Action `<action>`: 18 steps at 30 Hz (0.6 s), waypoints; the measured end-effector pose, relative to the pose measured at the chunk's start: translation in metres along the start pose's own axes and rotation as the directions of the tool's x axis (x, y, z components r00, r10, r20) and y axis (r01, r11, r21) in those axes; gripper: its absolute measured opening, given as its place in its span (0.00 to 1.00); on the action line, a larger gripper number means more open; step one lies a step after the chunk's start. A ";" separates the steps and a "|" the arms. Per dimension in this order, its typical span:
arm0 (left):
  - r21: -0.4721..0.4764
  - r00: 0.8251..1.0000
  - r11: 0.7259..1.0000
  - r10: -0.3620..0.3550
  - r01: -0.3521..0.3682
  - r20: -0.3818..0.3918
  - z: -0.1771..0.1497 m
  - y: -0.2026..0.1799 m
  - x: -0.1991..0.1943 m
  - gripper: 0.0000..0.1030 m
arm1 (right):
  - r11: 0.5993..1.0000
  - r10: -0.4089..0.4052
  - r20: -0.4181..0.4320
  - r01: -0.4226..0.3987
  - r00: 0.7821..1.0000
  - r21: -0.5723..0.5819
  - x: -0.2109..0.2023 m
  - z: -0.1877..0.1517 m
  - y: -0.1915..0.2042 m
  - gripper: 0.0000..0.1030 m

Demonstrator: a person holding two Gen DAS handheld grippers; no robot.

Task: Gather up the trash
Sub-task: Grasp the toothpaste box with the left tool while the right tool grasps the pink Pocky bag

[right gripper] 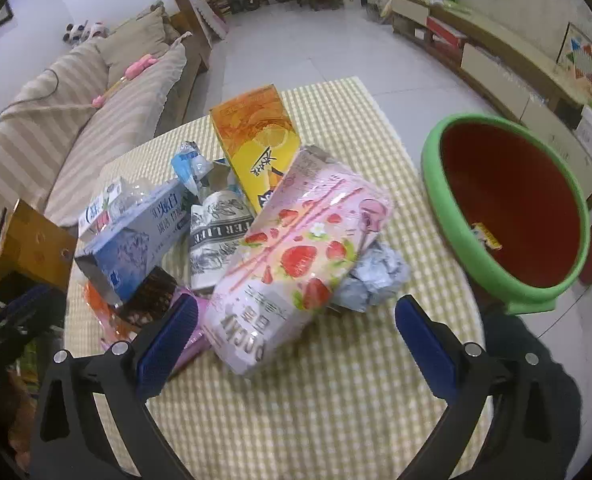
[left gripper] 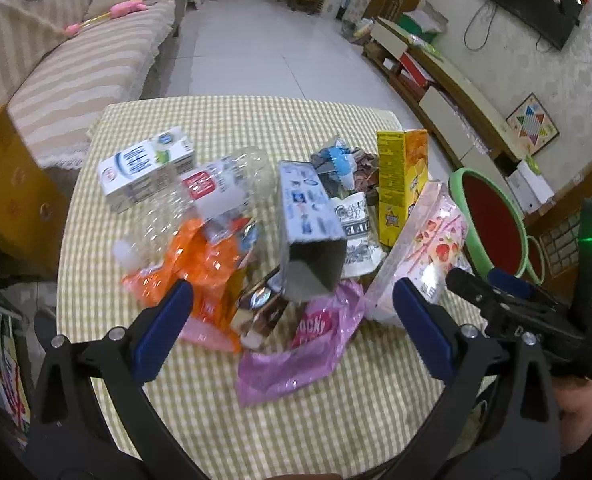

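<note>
A: Item one, tools?
B: Left gripper (left gripper: pixel 294 312), jaws spread wide, nothing between them, poised over the near side of the pile. Right gripper (right gripper: pixel 296 320), jaws likewise spread wide and empty, the strawberry snack bag (right gripper: pixel 296 256) lying just ahead of the gap between its pads.

A: Item two, the trash?
B: All heaped on the checked tablecloth (left gripper: pixel 296 420). White milk carton (left gripper: pixel 148 168) at the far left; clear plastic bottle (left gripper: pixel 212 196) lying on its side beside it; orange wrapper (left gripper: pixel 192 268) below the bottle; blue-and-white box (left gripper: pixel 307 216) lying open-ended toward the camera; pink Pocky wrapper (left gripper: pixel 296 352) nearest the left gripper; yellow juice carton (left gripper: pixel 399 184) upright at the right; black-and-white printed wrapper (left gripper: pixel 355 232) between the box and the carton.

A: Anything further from the right view?
B: Crumpled grey paper (right gripper: pixel 375 276) tucked against the strawberry snack bag's right side.

A: Item three, receptacle?
B: Red bin with green rim (right gripper: pixel 507 208), off the table's right edge, mouth tilted toward the camera, a small scrap inside
</note>
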State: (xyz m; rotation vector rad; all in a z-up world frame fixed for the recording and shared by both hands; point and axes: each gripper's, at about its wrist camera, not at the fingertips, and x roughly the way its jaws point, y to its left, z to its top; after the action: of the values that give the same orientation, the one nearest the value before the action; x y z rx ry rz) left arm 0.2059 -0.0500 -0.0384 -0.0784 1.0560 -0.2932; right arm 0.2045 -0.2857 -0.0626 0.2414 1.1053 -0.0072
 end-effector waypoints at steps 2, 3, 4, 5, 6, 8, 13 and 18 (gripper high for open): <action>0.011 1.000 1.000 0.009 -0.009 -0.016 0.006 -0.004 0.011 0.95 | 1.000 0.000 -0.020 0.000 1.000 0.013 0.010 0.004 0.002 0.93; 0.014 1.000 1.000 0.012 -0.011 -0.029 0.010 -0.005 0.018 0.95 | 1.000 -0.002 -0.023 0.002 1.000 0.021 0.013 0.005 0.003 0.93; 0.016 0.999 1.000 0.015 -0.014 -0.040 0.012 -0.006 0.024 0.95 | 1.000 -0.005 -0.026 0.006 1.000 0.029 0.017 0.007 0.004 0.93; 0.019 0.999 1.000 0.017 -0.016 -0.048 0.015 -0.007 0.030 0.95 | 0.999 -0.012 -0.029 0.012 1.000 0.032 0.020 0.008 0.005 0.93; 0.024 0.998 1.000 0.021 -0.019 -0.059 0.017 -0.008 0.037 0.95 | 0.999 -0.020 -0.030 0.021 0.999 0.035 0.023 0.010 0.006 0.93; 0.025 0.997 0.999 0.026 -0.024 -0.073 0.021 -0.009 0.048 0.94 | 0.997 -0.042 -0.036 0.044 0.998 0.059 0.030 0.012 0.006 0.93; 0.007 0.994 0.999 0.039 -0.039 -0.097 0.026 -0.003 0.066 0.91 | 0.995 -0.051 -0.062 0.056 0.997 0.087 0.044 0.019 -0.001 0.93; -0.010 0.992 0.999 0.036 -0.037 -0.118 0.029 0.003 0.079 0.68 | 0.995 -0.080 -0.046 0.082 0.996 0.057 0.049 0.023 0.001 0.94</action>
State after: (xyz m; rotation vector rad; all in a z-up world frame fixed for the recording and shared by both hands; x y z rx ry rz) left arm 0.2675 -0.0707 -0.0919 -0.0536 1.1753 -0.2606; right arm 0.2467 -0.2834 -0.0961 0.2501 1.1586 -0.1072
